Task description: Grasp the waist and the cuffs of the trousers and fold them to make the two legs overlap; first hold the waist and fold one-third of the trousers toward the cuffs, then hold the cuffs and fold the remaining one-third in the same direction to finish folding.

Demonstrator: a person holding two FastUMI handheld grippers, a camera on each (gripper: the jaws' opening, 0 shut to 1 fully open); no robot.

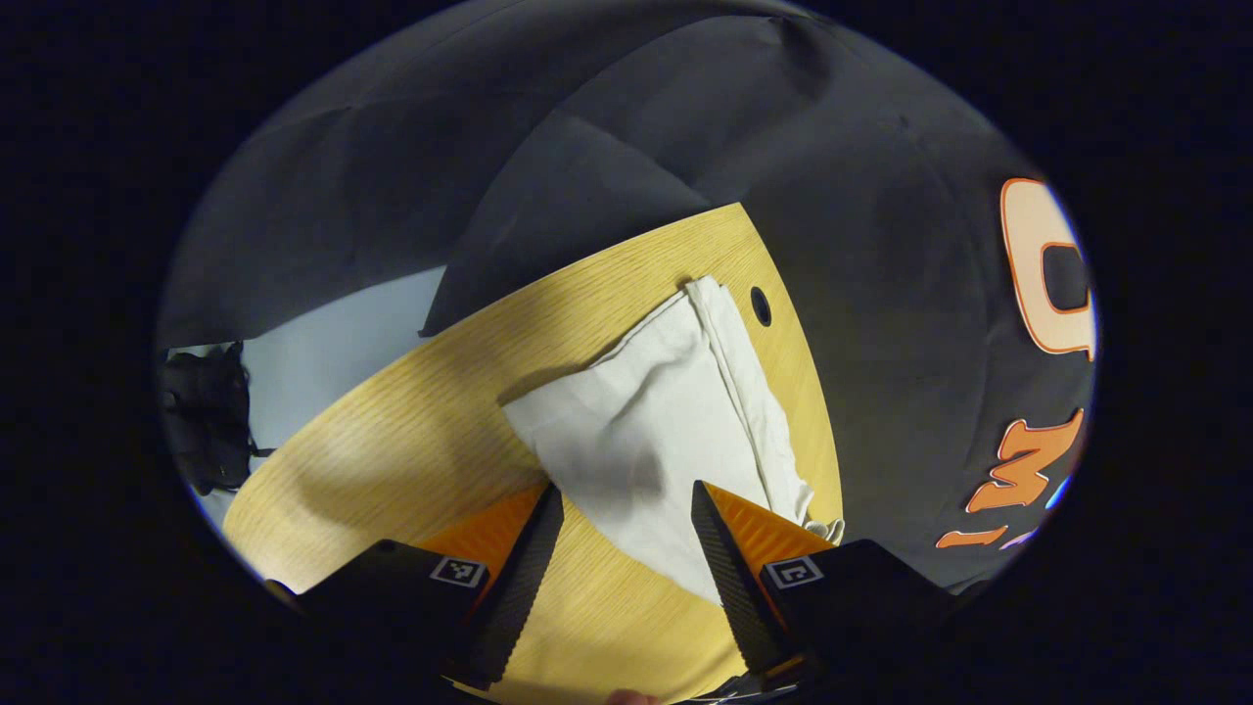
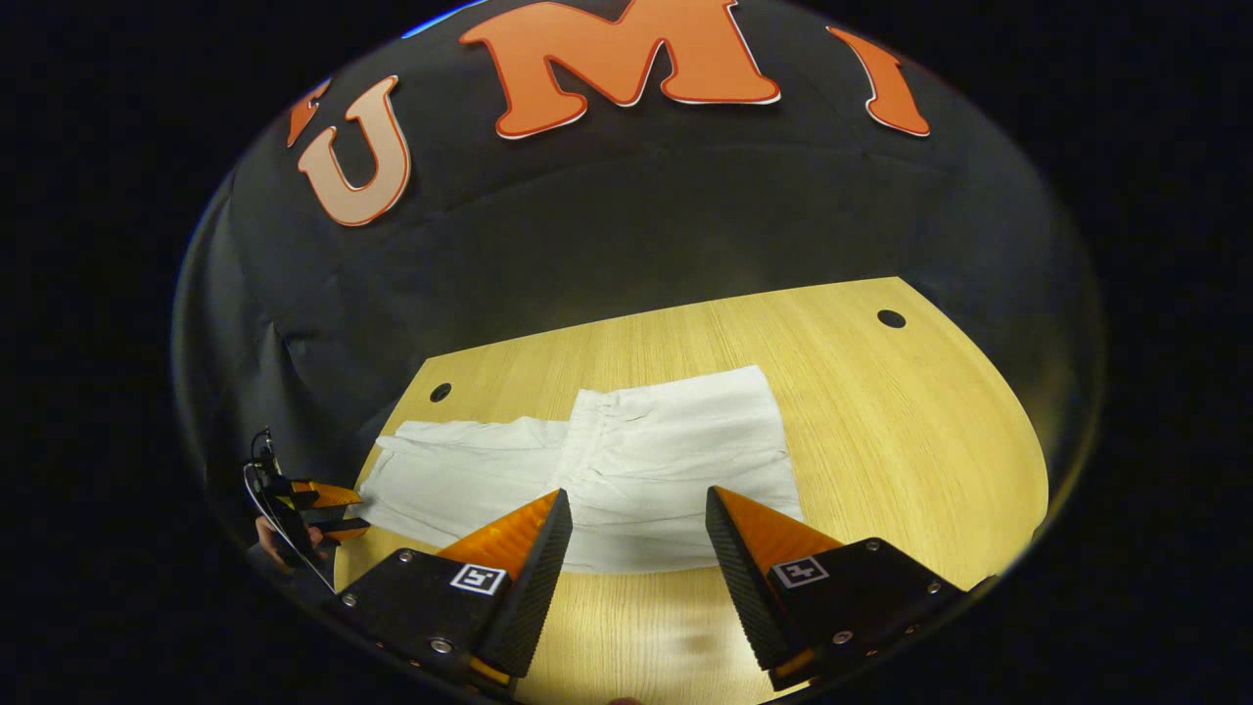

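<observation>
The white trousers (image 2: pixel 626 470) are seen lying partly folded near the worktop's (image 2: pixel 910 441) far edge; both the left hand-held gripper (image 1: pixel 626 529) and right hand-held gripper (image 2: pixel 636 534) are held released, grasping nothing. If the cuffs are pinched through only one layer, the legs could be dragged out of overlap.

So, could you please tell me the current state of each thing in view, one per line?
Trousers: lying flat on the table, partly folded, waist section laid over the legs, cuff end still extended.
Left tongs: open, empty, over the trousers' cuff end.
Right tongs: open, empty, over the folded section.
Table: supporting the trousers.
</observation>
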